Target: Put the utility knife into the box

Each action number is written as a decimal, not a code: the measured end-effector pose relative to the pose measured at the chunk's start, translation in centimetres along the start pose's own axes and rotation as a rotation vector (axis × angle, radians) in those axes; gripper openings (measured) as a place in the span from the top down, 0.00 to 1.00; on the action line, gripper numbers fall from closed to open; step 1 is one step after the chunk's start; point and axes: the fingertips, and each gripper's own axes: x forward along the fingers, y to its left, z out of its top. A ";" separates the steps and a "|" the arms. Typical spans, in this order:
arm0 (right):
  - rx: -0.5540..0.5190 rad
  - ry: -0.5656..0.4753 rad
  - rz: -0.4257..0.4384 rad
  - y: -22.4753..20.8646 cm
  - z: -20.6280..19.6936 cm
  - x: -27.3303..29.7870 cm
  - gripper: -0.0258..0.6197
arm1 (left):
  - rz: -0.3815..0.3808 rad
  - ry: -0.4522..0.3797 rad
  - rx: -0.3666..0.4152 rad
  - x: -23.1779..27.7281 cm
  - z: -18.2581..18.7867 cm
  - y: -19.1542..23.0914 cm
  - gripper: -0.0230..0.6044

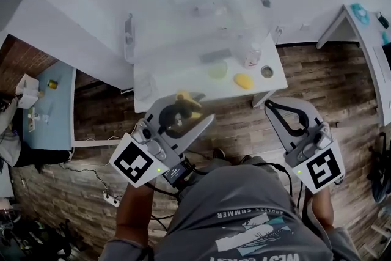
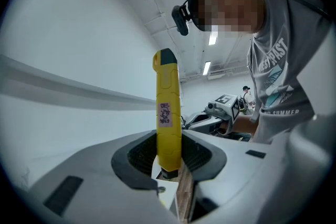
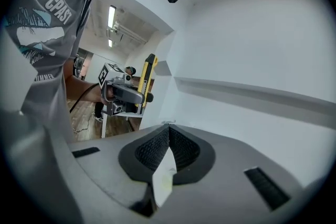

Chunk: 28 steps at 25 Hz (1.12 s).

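A yellow utility knife stands upright between the jaws of my left gripper, which is shut on its lower end. In the head view that gripper holds the knife over the near edge of the white table. The clear plastic box sits open on the far part of the table, well beyond the knife. My right gripper hangs to the right of the table, over the wooden floor, its jaws shut with nothing between them. From the right gripper view, the knife shows in the left gripper.
On the table's near half lie a yellow lump, a pale green round thing, a small bottle, a dark round cap and a grey flat piece. A blue side table stands at left.
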 end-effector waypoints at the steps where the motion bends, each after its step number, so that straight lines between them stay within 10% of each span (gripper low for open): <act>1: 0.000 0.003 -0.008 -0.2 0.1 0.6 0.94 | -0.009 0.001 -0.001 -0.1 -0.1 0.7 0.76; 28: 0.009 -0.035 0.139 -13.3 -2.9 8.2 0.94 | 0.117 0.067 -0.007 10.4 -2.5 12.2 0.76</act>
